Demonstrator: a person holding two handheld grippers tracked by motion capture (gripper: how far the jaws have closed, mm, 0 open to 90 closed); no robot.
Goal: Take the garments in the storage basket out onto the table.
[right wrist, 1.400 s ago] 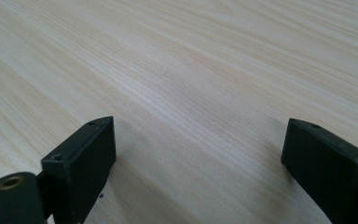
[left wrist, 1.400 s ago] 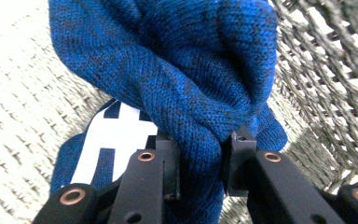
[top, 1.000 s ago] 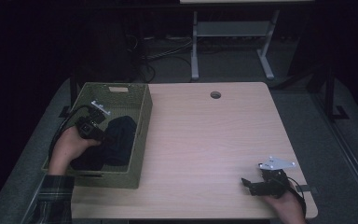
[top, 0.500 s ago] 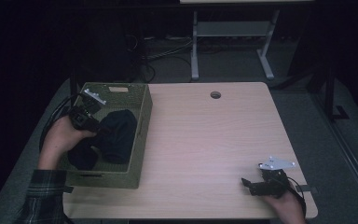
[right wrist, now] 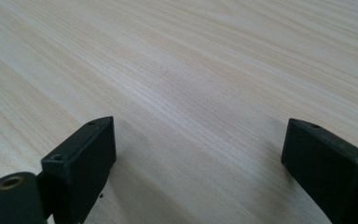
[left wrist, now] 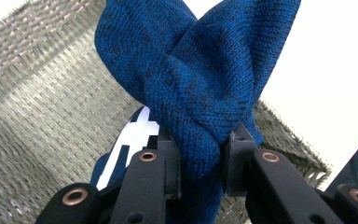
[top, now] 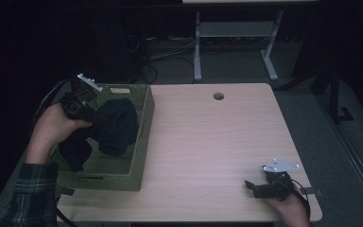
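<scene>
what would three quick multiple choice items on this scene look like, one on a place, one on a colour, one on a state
1. Where does the woven basket stand?
A. at the table's left end
B. at the table's right end
C. on the floor

2. What colour is the knitted cloth in the left gripper view?
A. red
B. blue
C. yellow

3. How do the right gripper's jaws stand?
A. clamped on cloth
C. shut on nothing
B. apart over bare wood

Answers:
1 A, the high view shows the basket on the table at its left end.
2 B, the cloth pinched by the left gripper is blue.
3 B, wood grain shows between the spread jaws.
</scene>
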